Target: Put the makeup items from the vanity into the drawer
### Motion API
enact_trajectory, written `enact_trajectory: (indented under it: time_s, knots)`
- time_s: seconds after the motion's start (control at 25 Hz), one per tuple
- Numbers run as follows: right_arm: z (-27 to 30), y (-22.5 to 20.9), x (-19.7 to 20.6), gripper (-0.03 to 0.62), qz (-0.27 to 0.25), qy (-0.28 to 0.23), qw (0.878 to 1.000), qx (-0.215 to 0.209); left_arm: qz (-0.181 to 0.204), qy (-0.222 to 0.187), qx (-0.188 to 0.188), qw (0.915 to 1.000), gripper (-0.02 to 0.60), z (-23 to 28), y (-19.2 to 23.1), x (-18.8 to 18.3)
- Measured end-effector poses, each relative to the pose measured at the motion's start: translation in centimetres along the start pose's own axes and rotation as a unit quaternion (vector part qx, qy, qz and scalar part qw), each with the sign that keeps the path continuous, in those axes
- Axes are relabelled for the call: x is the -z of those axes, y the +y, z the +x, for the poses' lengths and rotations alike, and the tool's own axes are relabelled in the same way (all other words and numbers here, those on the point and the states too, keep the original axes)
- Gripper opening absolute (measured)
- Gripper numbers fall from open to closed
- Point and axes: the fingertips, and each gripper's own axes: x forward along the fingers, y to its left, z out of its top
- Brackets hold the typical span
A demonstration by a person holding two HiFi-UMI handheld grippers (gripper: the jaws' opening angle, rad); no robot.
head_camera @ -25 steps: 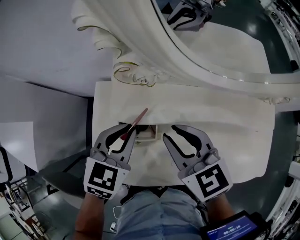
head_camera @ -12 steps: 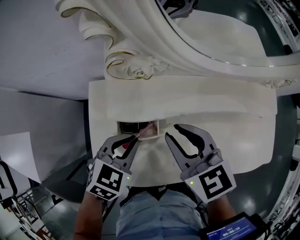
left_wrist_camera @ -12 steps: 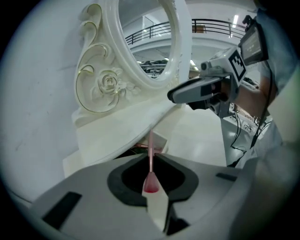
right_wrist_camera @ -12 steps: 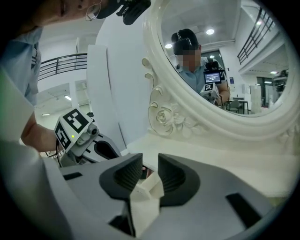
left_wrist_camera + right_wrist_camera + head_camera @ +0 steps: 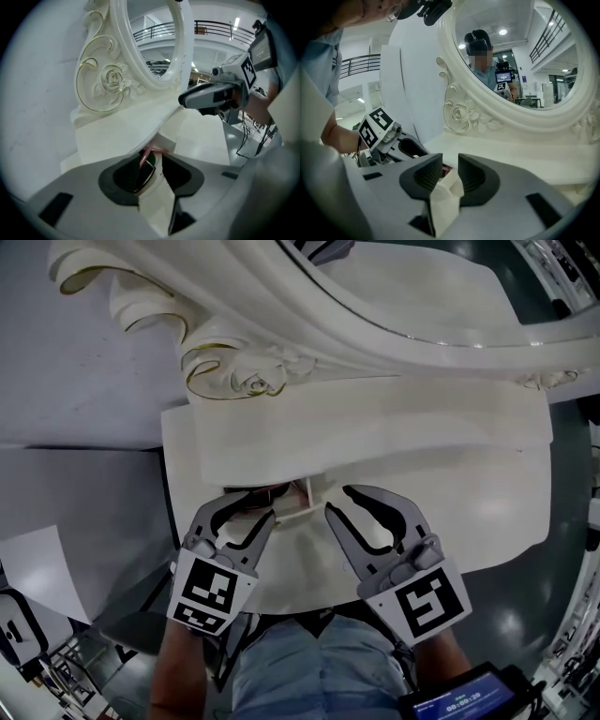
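Looking steeply down, I see my denim lap (image 5: 309,667) nearest, and just beyond it the 2 marker cubes (image 5: 211,592) on my grippers, both reaching toward the pulled-out drawer (image 5: 298,514).

My left gripper (image 5: 248,507) points down at the drawer's opening. Its jaws stand spread wide and have just been opening, and the pads press on nothing. In the left gripper view (image 5: 152,161) the drawer's white wall (image 5: 157,206) runs up between them. Past it, inside the drawer, lies the pink brush (image 5: 149,152), clear of both pads. It slants over a dark flat case (image 5: 146,172) with a shiny edge (what kind of case I cannot tell).

My right gripper (image 5: 337,501) sits just beside the left one, at the drawer's right corner. Its jaws are partly closed and pinch that white corner (image 5: 447,192), which fills the gap between the ribbed pads in the right gripper view (image 5: 450,169).

Behind the drawer spreads the cream vanity top (image 5: 422,456), bare where I can see it. At its back rises the oval mirror frame (image 5: 309,324), with 1 carved rose (image 5: 253,382) edged in gold at its foot.
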Motion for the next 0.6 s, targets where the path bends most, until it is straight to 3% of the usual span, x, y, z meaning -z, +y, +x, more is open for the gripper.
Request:
enact_trajectory:
  time_s: [0.2, 0.36, 0.48, 0.6]
  knots:
    - [-0.2, 0.1, 0.0, 0.101, -0.003, 0.001, 1.000, 0.004, 0.002, -0.003, -0.007, 1.0000, 0.156, -0.7, 0.1, 0.3]
    - [-0.7, 0.5, -0.6, 0.101, -0.018, 0.001, 1.000, 0.003, -0.009, -0.029, -0.029, 0.9991, 0.151, -2.1, 0.0, -0.7]
    - [-1.3, 0.7, -1.6, 0.101, -0.027, -0.003, 1.000, 0.002, -0.031, -0.078, -0.061, 0.9945, 0.097, -4.1, 0.3, -2.7]
    - [-2.0, 0.7, -4.0, 0.101, -0.038, -0.028, 0.999, 0.007, -0.058, -0.147, -0.105, 0.9818, 0.040, -6.8, 1.0, -5.6]
